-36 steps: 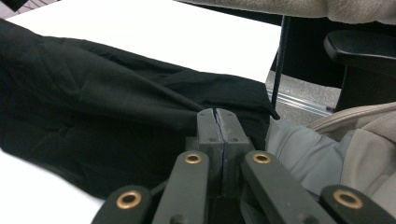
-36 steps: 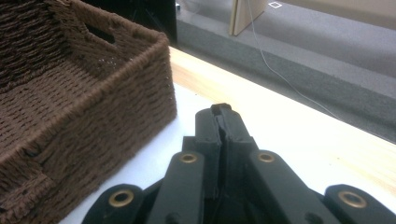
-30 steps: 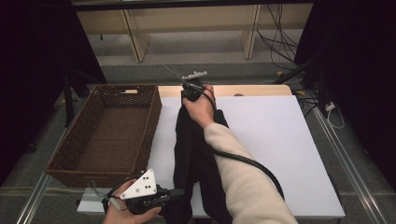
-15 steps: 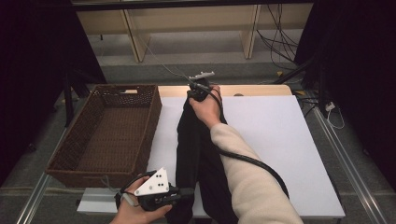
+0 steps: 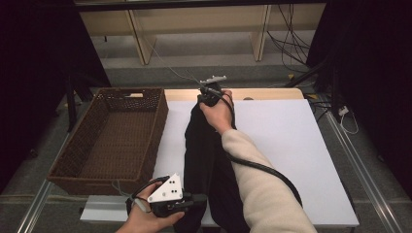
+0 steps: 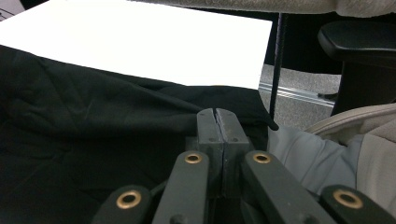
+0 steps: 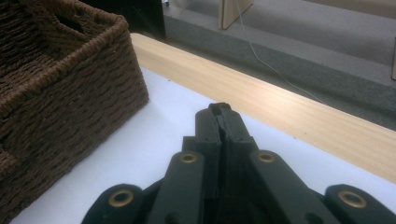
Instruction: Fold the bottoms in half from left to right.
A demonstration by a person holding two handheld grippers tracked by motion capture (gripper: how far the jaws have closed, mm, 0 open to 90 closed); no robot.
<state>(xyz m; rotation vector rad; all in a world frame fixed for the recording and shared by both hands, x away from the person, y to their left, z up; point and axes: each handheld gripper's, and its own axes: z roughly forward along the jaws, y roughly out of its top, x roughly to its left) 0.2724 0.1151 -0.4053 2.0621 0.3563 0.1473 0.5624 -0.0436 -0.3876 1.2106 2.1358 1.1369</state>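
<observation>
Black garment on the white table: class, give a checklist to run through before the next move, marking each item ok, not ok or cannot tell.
1. Black garment stretched lengthwise between both tools: ok.
2. Left tool shut at garment's near end: ok; cloth pinched: cannot tell.
3. Right tool shut at far end: ok; cloth pinched: cannot tell.
4. Wicker basket empty, beside garment: ok.
5. Garment flat, unwrinkled: not ok.

**Occlusions / cut-offs**

Black garment [image 5: 209, 160]: near end runs off the bottom edge in the high view, right side covered by the cream sleeve [image 5: 265, 194]. Right gripper [image 5: 212, 93]: jaw tips hidden behind the hand, so cloth contact there is unreadable. Right gripper view: can't tell if fabric sits between the jaws. Wicker basket [image 7: 56, 93] cropped at left edge.
</observation>
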